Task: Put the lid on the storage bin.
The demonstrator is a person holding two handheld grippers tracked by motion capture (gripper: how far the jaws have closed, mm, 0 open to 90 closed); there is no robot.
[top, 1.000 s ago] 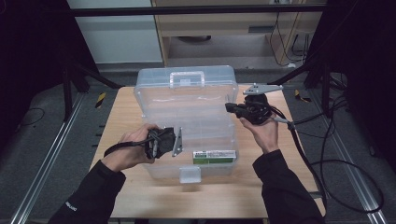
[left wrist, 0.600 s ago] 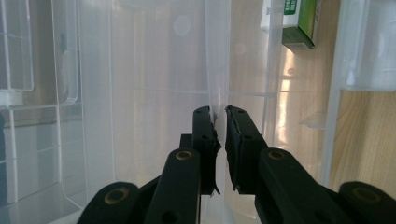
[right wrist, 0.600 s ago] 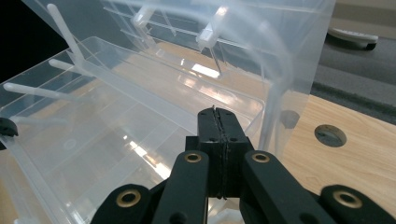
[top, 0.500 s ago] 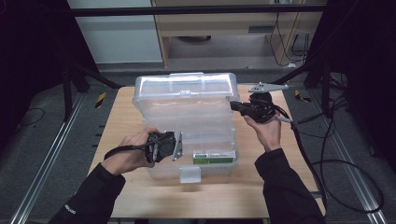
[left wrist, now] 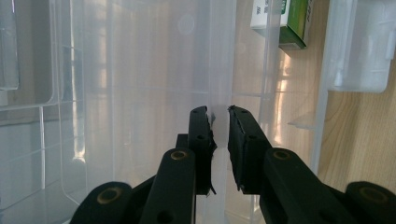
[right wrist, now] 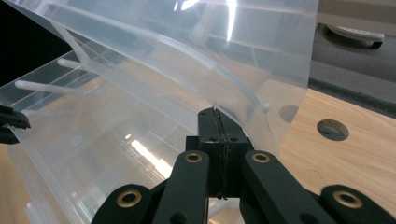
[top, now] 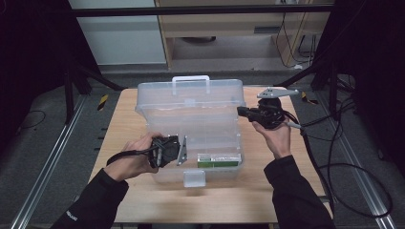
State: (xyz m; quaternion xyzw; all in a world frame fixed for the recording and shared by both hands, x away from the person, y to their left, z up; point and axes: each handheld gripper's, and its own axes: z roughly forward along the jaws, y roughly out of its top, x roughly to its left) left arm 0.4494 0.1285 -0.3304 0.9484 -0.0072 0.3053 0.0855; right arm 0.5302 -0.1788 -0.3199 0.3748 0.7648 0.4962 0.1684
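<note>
High view first: a large clear plastic storage box (top: 191, 129) with a white carry handle sits in the middle of the light wooden bench (top: 286, 191), and its clear hinged lid (top: 191, 95) is tilted well up from the base, roughly half raised rather than thrown fully back. The right tool (top: 242, 112) is at the lid's right edge; in the right gripper view its black jaws are pressed together with the thin rim of the lid (right wrist: 187, 60) running into them, so I judge it to be pinching that edge and carrying the lid's weight. The left tool (top: 180, 149) is at the box's front left wall, and the left gripper view shows its jaws standing a narrow gap apart on either side of a clear upright wall of the box (left wrist: 219, 70); they look to be clamping or close to clamping it, steadying the base. Inside, near the front, lies a small green and white carton (top: 218, 160), and the white front latch (top: 195, 177) hangs free below it. So the unlatching looks done and the opening is partway; what remains, to my eye, is swinging the lid the rest of the way back and letting go, assuming opening is the aim.
</note>
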